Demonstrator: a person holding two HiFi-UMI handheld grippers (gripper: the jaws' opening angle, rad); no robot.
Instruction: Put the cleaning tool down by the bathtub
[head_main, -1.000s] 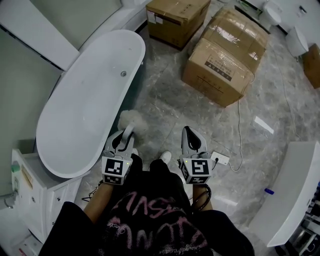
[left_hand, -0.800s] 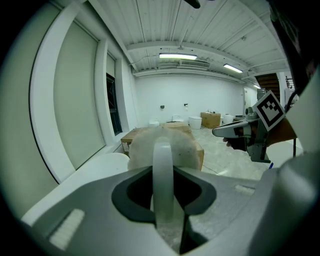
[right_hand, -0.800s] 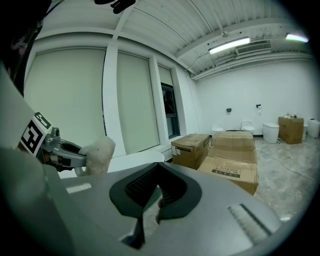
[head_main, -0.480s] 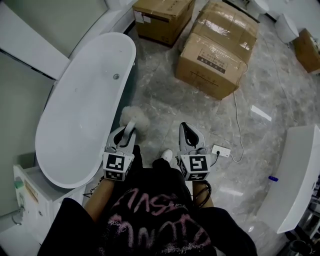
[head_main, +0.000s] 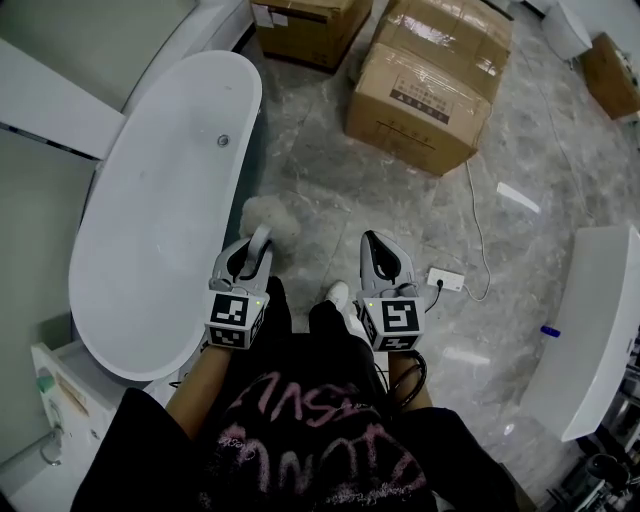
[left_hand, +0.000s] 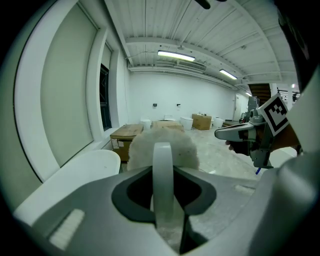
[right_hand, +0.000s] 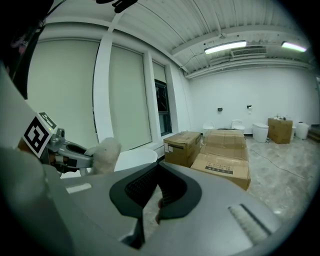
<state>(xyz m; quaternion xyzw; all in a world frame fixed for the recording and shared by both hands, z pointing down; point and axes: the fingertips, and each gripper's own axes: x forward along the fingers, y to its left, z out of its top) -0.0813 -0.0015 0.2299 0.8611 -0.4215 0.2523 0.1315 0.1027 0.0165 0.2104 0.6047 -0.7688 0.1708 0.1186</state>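
The left gripper (head_main: 252, 260) grasps the handle of the cleaning tool (head_main: 270, 221), whose fluffy head points forward, and the bathtub (head_main: 150, 210) lies just to its left, farther from the right gripper (head_main: 379, 258), which is clenched on nothing.

We wear a black top (head_main: 300, 430) with scrawled pink lettering across it, its wide sleeves ending above the forearms. Just ahead of the top come black trousers (head_main: 300, 335), and beyond them a white shoe (head_main: 338, 293). To either side of the top's front edge are the left tongs (head_main: 262, 240) and the right tongs (head_main: 371, 240). Each is a smooth grey shell, rounded and tapering to a narrow tip, with a dark hollow in its upper face. In the right gripper view the inner pads (right_hand: 139, 185) are dark and ribbed. Each shell carries a white cube with black square markers, the left cube (head_main: 235, 322) and the right cube (head_main: 392, 322). A black cable (head_main: 405, 385) loops against the top.
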